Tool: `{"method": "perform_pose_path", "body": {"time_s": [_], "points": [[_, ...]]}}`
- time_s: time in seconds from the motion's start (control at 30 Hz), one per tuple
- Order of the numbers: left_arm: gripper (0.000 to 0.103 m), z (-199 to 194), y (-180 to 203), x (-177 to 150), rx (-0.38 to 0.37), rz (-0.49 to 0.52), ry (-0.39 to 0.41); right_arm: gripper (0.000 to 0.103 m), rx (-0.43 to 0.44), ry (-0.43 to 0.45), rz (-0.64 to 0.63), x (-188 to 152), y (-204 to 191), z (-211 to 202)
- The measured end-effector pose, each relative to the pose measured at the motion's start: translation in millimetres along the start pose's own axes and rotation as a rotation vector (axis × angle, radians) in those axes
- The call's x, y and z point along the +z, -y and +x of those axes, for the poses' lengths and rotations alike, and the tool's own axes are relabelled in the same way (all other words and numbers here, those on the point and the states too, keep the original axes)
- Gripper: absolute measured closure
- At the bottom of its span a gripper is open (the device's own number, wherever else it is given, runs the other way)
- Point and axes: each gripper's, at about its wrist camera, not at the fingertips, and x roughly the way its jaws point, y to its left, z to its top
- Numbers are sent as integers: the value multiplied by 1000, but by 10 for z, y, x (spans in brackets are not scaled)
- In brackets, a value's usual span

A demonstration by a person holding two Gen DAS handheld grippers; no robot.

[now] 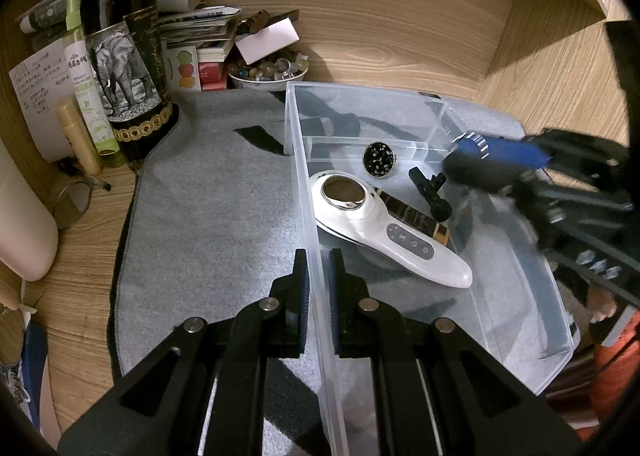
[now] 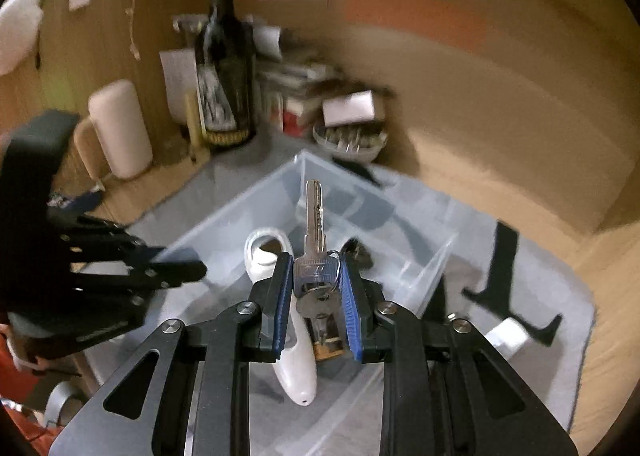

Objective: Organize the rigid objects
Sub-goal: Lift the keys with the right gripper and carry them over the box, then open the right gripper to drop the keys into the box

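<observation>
A clear plastic box (image 1: 516, 256) stands on a grey mat (image 1: 208, 216). Inside it lie a white handheld device (image 1: 384, 232), a brown tube (image 1: 416, 216), a round black speckled tin (image 1: 378, 159) and a black clip (image 1: 430, 192). My left gripper (image 1: 318, 260) is shut on the box's left wall. My right gripper (image 2: 316, 256) is shut on a bunch of keys (image 2: 314, 224), one key pointing forward, above the box (image 2: 248, 212) and the white device (image 2: 298, 360). From the left wrist the right gripper (image 1: 460, 152) shows blurred over the box's right side. The left gripper (image 2: 176, 268) appears at the box's edge.
A dark wine bottle (image 1: 120, 56) with an elephant label, a stack of booklets (image 1: 200, 36) and a bowl of beads (image 1: 268, 70) crowd the back corner by the wooden walls. A black stand (image 2: 504, 276) and a white object (image 2: 506, 336) lie on the mat right of the box. A pale mug (image 2: 120, 128) stands left.
</observation>
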Motion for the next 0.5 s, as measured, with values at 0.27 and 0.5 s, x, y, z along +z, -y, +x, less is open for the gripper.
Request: {"method": "perform_pose_path", "body": {"time_s": [0.27,0.5], "points": [[95,0,-1,1,-1,-2,0,81,10,-98,-3,-49,-20,281],[95,-2,-6,2,1,-2,0,81,2,-125,-13,-46,-36,328]]}}
